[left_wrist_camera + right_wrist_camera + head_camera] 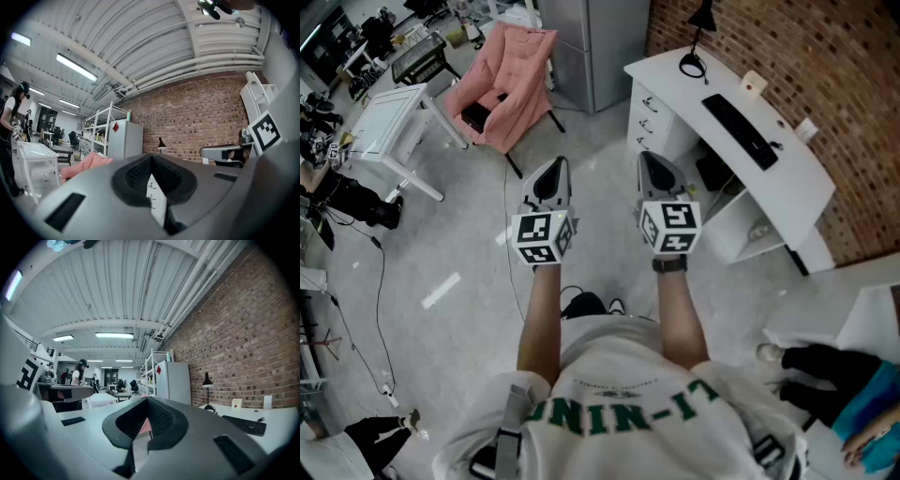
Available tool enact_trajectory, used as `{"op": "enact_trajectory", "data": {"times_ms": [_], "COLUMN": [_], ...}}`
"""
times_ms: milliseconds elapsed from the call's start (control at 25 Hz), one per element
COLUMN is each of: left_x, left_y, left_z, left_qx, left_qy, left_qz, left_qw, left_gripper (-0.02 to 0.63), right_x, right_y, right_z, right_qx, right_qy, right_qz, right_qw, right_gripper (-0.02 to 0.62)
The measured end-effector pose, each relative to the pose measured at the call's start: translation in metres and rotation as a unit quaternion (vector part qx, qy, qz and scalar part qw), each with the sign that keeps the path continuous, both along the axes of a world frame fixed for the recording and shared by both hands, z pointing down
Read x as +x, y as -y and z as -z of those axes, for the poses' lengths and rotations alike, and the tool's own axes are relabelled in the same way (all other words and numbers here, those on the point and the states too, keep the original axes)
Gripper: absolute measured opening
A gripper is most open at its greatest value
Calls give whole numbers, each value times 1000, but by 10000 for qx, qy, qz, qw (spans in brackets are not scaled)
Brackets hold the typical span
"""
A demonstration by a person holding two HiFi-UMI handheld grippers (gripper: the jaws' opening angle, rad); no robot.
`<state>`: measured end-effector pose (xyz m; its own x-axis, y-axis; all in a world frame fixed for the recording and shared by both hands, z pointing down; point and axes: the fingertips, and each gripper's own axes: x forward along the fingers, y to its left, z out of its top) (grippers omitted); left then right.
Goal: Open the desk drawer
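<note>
- Approach, by my judgement, was the step in hand: no drawer had been touched, and both grippers were held level in the air in front of the person, well apart from the desk.
- On the left gripper (551,173) the fingers were pressed together with nothing between them. The right gripper (660,169) appeared the same, closed and empty.
- At about twelve o'clock from the right gripper, the drawer stack (645,114) sat under the near end of the white tabletop (670,80), every drawer front flush and shut.
- Next, the person would need to step closer, spread one pair of fingers, close them on a handle and pull straight out.
- From the head view the handles were only small dark marks, so their shape was hard to read.
- Which drawer was meant could not be told.
- Only a sliver of drawer front showed in the left gripper view, through the slit below its fingers.
- Beyond the keyboard (736,129), the space under the tabletop lay partly in shadow.
</note>
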<state>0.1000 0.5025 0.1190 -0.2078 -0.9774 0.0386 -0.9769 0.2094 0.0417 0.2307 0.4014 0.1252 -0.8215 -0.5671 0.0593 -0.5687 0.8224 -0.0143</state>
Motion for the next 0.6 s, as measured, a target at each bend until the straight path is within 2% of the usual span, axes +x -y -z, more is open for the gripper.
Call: {"op": "enact_trajectory", "data": {"times_ms": [320,600], "left_x": [-5,-46], "left_y": [37,65], "left_z": [1,-24], "left_qx": [-10,-60], "left_qy": [19,-76], "left_qz": [39,25], "left_qw": [10000,10000], "left_gripper": [2,2], "right_x": [-21,-68], "right_y": [36,62], "right_z": [0,-23], "right_qx": [27,-62], "right_qy": [-47,-131], "right_qz": [181,266], "right_qw": [9998,9995], "right_gripper": [5,5]}}
